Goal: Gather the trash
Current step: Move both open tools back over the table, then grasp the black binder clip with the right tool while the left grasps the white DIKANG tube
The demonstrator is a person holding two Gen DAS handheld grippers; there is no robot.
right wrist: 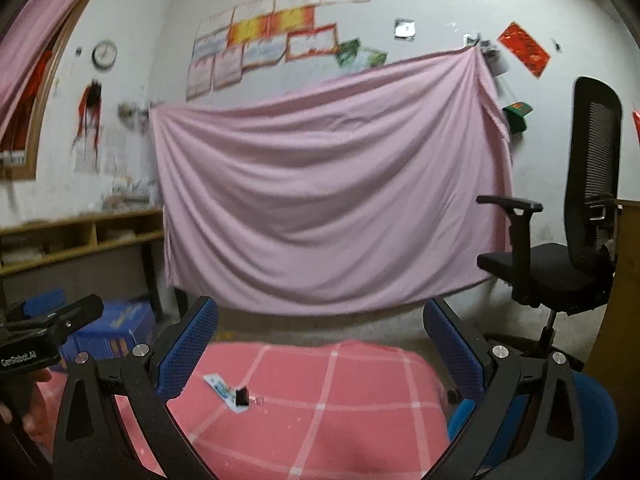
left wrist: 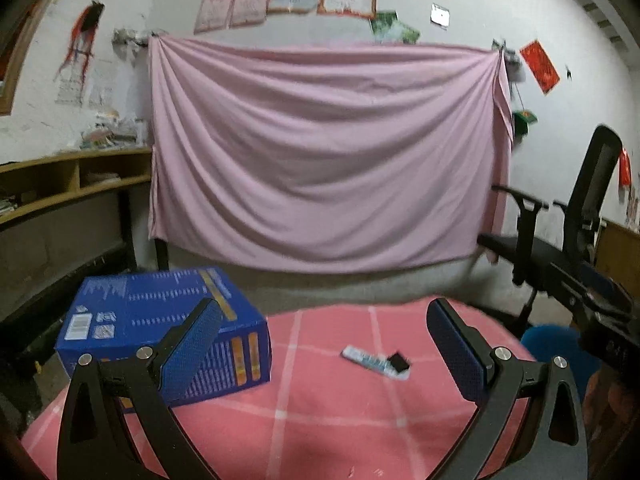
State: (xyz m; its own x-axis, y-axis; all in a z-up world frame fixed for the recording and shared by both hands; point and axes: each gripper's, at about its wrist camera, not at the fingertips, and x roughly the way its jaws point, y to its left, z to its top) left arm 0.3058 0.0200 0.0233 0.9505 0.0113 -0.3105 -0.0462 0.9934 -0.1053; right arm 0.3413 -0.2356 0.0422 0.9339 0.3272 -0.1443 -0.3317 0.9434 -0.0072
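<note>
In the left wrist view the left claw (left wrist: 324, 340) fills the lower part of the frame, its two blue-padded fingers (left wrist: 192, 350) spread wide apart with nothing between them. Just beyond its gap, right of centre, a flat white and blue wrapper (left wrist: 370, 361) lies on the pink checked tablecloth (left wrist: 320, 420), with a small black piece (left wrist: 399, 361) resting on its right end. At the lower left a blue box (left wrist: 132, 320) stands on the cloth, partly behind the left finger. In the right wrist view the right claw (right wrist: 320, 344) is likewise wide open and empty, low in the frame, and the same wrapper (right wrist: 224, 392) with its black piece (right wrist: 241, 396) lies on the tablecloth (right wrist: 340, 420) just right of the left finger. The left claw shows from the side at the left edge, in front of the blue box (right wrist: 120, 328). Behind the table a pink sheet (left wrist: 328, 152) hangs across the white wall in the middle of both frames. A black office chair (right wrist: 576, 248) stands at the right, a wooden shelf (left wrist: 68, 180) runs along the left, and a round clock (right wrist: 105, 54) hangs at the upper left.
</note>
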